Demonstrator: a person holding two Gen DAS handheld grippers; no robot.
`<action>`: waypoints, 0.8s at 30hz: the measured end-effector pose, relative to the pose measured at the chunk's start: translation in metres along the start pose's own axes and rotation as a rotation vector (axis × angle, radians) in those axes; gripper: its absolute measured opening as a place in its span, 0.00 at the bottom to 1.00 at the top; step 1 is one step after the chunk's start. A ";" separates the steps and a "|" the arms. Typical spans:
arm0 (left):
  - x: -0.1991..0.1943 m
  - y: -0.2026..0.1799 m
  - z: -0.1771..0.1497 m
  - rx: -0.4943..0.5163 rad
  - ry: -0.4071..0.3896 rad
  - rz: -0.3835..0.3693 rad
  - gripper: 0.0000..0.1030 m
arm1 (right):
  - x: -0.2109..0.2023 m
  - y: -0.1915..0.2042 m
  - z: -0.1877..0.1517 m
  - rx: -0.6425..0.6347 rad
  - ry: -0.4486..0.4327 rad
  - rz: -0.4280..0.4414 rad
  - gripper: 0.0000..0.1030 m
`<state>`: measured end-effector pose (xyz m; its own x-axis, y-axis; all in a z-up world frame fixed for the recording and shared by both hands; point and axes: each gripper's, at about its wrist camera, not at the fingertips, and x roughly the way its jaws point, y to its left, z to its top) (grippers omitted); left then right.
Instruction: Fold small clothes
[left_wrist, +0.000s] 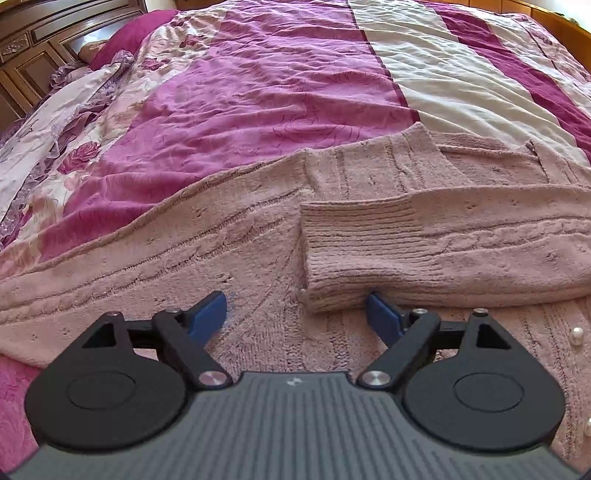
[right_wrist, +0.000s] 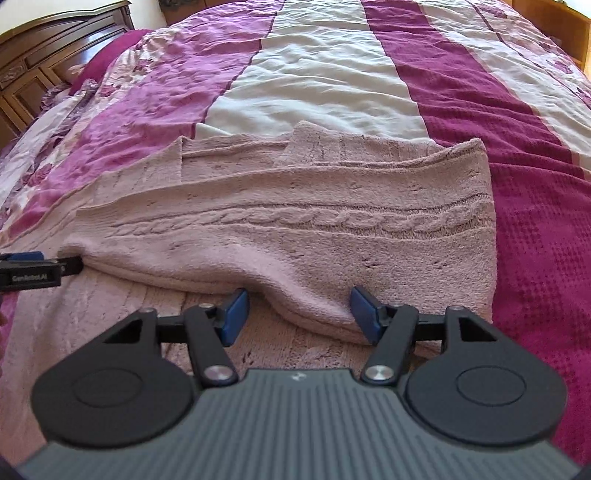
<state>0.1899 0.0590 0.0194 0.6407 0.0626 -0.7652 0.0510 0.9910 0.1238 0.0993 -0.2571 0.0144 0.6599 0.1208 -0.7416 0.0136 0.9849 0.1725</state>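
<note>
A pink cable-knit cardigan (left_wrist: 236, 258) lies flat on the bed. One sleeve (right_wrist: 295, 236) is folded across its body, and the ribbed cuff (left_wrist: 354, 251) ends near the garment's middle. My left gripper (left_wrist: 295, 310) hovers low over the knit, open, with its right blue pad touching the cuff's lower edge. My right gripper (right_wrist: 299, 302) is open too, and the sleeve's lower edge bulges between its spread blue pads without being pinched. In the right wrist view, the left gripper (right_wrist: 33, 267) shows at the far left edge, by the cuff.
The cardigan rests on a quilted bedspread (left_wrist: 280, 74) with magenta, floral and cream stripes. A dark wooden headboard (left_wrist: 33, 48) and pillows (left_wrist: 122, 40) are at the far left. Pearl buttons (left_wrist: 576, 336) run along the cardigan's right side.
</note>
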 end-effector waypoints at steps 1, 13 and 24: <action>0.000 0.000 0.000 0.001 0.000 0.000 0.85 | 0.000 0.000 0.000 -0.002 0.000 -0.001 0.63; -0.008 0.009 -0.002 -0.025 0.006 0.007 0.86 | -0.006 0.006 0.004 0.002 0.013 -0.012 0.63; -0.050 0.057 -0.010 -0.084 -0.023 0.051 0.86 | -0.030 0.034 0.006 -0.020 -0.009 0.005 0.62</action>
<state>0.1530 0.1136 0.0583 0.6581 0.1120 -0.7445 -0.0459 0.9930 0.1088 0.0839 -0.2277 0.0465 0.6668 0.1242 -0.7348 -0.0043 0.9866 0.1628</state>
